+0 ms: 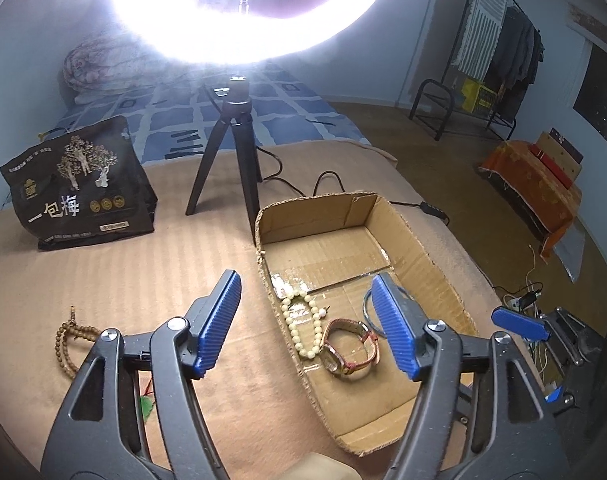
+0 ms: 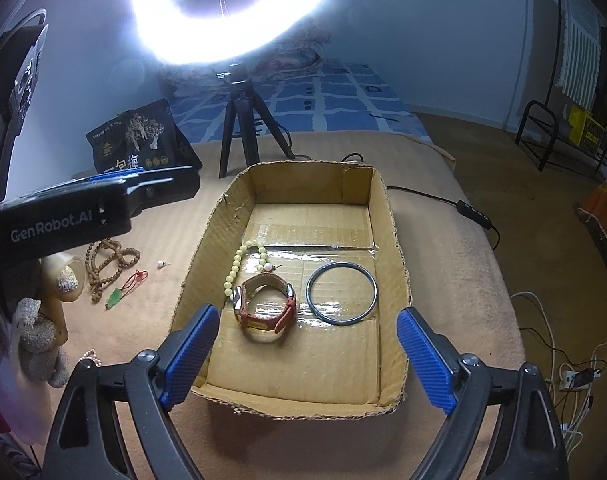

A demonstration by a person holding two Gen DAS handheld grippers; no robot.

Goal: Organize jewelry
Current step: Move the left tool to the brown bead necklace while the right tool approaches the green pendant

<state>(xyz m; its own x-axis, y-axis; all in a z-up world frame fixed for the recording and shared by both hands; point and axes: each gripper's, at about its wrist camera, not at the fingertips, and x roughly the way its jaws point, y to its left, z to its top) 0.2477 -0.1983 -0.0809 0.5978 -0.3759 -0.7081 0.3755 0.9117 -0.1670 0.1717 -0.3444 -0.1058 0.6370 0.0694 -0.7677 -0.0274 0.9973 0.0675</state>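
A shallow cardboard box (image 2: 395, 240) (image 1: 427, 256) lies on the tan bed cover. Inside it lie a cream bead bracelet (image 2: 235, 268) (image 1: 299, 336), a red-strapped watch (image 2: 263, 312) (image 1: 351, 352), a pearl earring (image 2: 268, 267) and a dark bangle (image 2: 341, 294), partly hidden in the left wrist view (image 1: 366, 308). Left of the box lie brown wooden beads (image 2: 107, 264) (image 1: 65, 336), a green pendant on a red cord (image 2: 113, 299) and a second pearl earring (image 2: 160, 264). My left gripper (image 1: 303, 324) is open and empty over the box's left wall. My right gripper (image 2: 307, 356) is open and empty above the box's near end.
A ring light on a black tripod (image 1: 231, 156) (image 2: 239, 132) stands behind the box, its cable (image 2: 455, 204) running right. A black snack bag (image 1: 79, 184) (image 2: 143, 140) sits at back left. A small pink bead chain (image 2: 89, 356) lies near the cover's front left.
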